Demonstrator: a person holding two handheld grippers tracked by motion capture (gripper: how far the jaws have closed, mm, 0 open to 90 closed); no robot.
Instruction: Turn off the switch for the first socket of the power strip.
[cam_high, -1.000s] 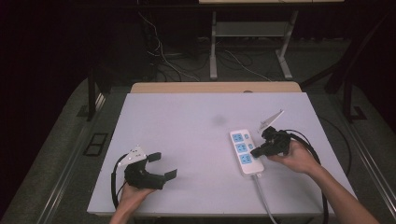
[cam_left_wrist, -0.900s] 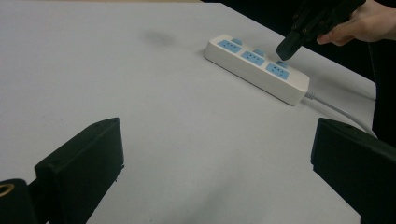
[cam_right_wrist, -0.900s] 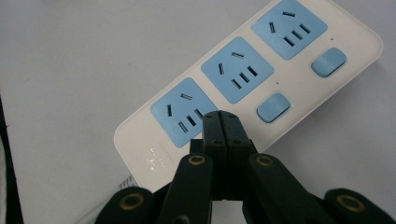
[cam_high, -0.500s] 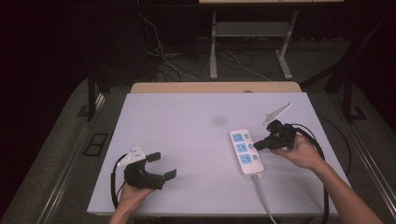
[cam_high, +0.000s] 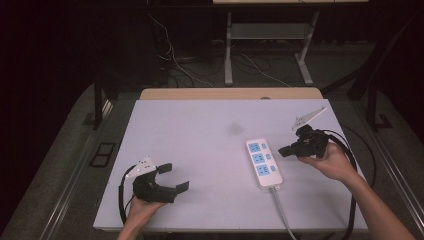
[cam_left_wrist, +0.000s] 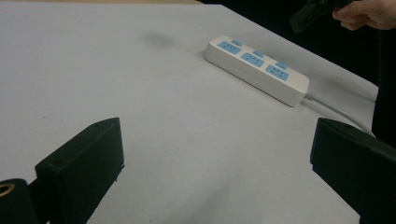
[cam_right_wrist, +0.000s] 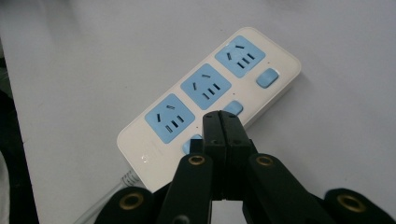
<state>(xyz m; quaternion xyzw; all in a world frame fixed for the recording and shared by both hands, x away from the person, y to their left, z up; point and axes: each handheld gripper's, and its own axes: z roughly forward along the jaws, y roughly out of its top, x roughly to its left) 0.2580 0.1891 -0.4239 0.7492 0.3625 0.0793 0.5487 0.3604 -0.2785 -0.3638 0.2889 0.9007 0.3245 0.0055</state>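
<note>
The right hand-held gripper (cam_right_wrist: 219, 122), jaws closed and empty, hovered over the white power strip with blue sockets (cam_right_wrist: 208, 100), right of centre; pressing a switch probably needed lowering.

The power strip (cam_high: 264, 163) lies on the counter (cam_high: 200, 135), right of its middle — its cable (cam_high: 282, 212) runs off the near edge. The right gripper (cam_high: 284, 150) hangs just right of the strip; the left gripper (cam_high: 174, 177) sits near the counter's front-left corner — well apart
</note>
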